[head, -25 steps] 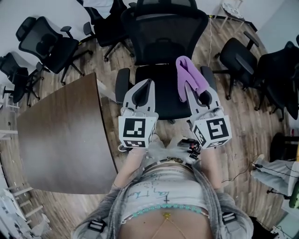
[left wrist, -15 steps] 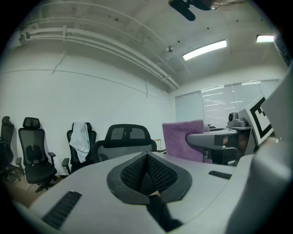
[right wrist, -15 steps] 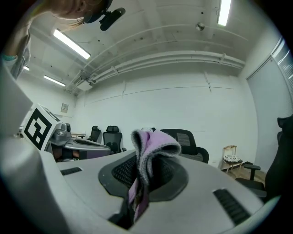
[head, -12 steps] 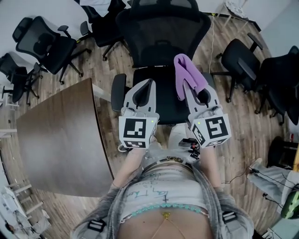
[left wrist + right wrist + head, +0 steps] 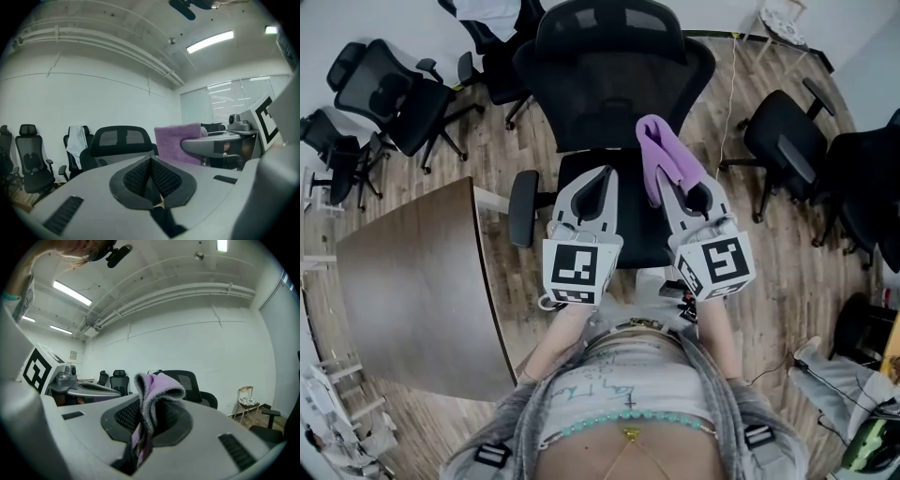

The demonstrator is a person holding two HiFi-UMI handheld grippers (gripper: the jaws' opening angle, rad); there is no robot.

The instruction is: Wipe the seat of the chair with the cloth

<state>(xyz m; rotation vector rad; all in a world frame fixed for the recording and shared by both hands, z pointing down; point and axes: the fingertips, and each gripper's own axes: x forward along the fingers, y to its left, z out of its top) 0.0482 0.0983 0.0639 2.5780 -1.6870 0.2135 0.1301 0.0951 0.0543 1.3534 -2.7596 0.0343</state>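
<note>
Person seen from above, standing in front of a black mesh-backed office chair [image 5: 630,208] w/ a handheld grey two-jaw gripper in each hand, both pointing fwd over the seat.

Right gripper [image 5: 675,180]: jaws clamped on a folded lilac terry cloth [image 5: 662,156]. In the right gripper view the cloth [image 5: 155,386] is pinched deep btwn the black ribbed pads, and its folded end rises above the right gripper [image 5: 143,422] tips and flops over. From the head view the cloth sits over the right rear part of the seat, near the backrest; cannot tell whether it touches the seat.

Left gripper [image 5: 602,174]: jaws fully together, nothing btwn them, as the left gripper view shows [image 5: 150,162]. It is held over the left half of the seat, just beside the right gripper and level w/ it.

Surroundings: a dark brown curved-edge wooden table [image 5: 412,281] to the person's left, several other black office chairs [image 5: 394,86] around, and a wood-plank floor [image 5: 520,145].
</note>
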